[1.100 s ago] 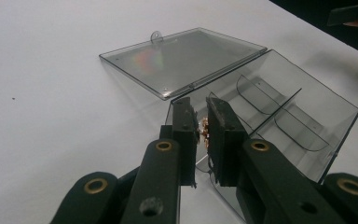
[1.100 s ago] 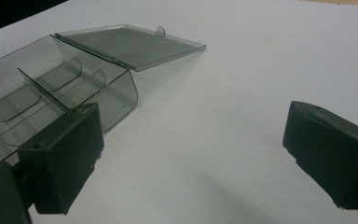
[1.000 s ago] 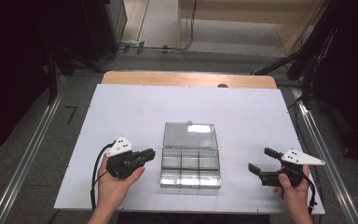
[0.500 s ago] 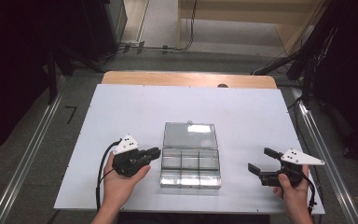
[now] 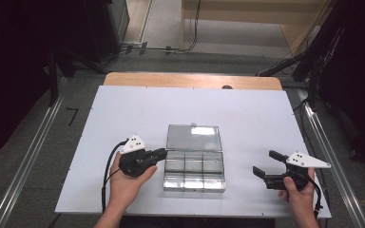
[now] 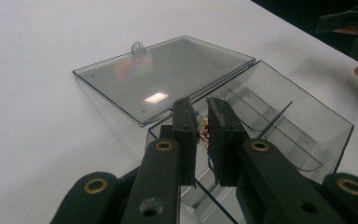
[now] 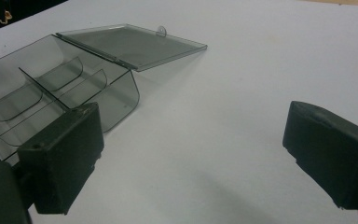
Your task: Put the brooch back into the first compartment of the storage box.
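Note:
A clear plastic compartment box lies at the table's front middle, its lid swung open and flat behind it. My left gripper hovers over the box's left edge. In the left gripper view its jaws are shut on a small golden, crinkly piece above a near compartment of the box, with the lid beyond. My right gripper is held open to the right of the box, apart from it. In the right gripper view, nothing lies between its spread jaws, and the box and lid are at upper left.
The box sits on a white table top with bare room on all sides. A wooden strip runs along the far edge. The other hand's gripper shows at the top right of the left gripper view.
My left gripper has edged right, toward the box's left edge, still shut. The right gripper has kept still.

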### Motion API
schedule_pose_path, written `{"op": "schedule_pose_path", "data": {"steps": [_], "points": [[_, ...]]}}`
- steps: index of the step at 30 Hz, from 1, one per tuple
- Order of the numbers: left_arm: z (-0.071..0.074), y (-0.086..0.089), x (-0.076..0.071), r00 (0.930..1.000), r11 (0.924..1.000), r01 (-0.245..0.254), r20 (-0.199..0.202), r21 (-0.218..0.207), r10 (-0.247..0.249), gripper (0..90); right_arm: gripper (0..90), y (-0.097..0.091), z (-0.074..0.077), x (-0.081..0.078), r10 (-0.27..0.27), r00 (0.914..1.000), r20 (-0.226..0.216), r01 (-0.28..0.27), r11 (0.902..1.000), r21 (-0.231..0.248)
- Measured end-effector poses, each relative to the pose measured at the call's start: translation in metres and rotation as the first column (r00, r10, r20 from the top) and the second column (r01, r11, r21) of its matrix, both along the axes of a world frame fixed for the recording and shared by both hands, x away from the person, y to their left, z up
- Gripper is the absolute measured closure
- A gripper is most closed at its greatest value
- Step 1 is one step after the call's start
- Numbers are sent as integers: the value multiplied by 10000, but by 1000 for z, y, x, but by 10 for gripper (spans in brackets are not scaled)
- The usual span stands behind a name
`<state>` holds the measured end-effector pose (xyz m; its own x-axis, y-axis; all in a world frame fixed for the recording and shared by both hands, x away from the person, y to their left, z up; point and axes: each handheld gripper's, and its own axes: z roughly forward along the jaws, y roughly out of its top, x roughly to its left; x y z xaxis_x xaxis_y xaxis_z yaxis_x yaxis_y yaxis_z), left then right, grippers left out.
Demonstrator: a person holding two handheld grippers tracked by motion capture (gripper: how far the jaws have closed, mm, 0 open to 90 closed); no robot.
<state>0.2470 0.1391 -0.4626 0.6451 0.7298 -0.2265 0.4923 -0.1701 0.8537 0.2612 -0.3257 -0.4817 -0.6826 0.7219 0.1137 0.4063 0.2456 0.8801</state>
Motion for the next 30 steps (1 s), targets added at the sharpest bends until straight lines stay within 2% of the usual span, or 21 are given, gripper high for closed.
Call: {"op": "schedule_pose_path", "data": {"steps": [30], "points": [[-12,-16,15,9992,9995,312,-260,57,-311,821,35,0,-1,1,36,10000,-39,-36,10000,0]]}}
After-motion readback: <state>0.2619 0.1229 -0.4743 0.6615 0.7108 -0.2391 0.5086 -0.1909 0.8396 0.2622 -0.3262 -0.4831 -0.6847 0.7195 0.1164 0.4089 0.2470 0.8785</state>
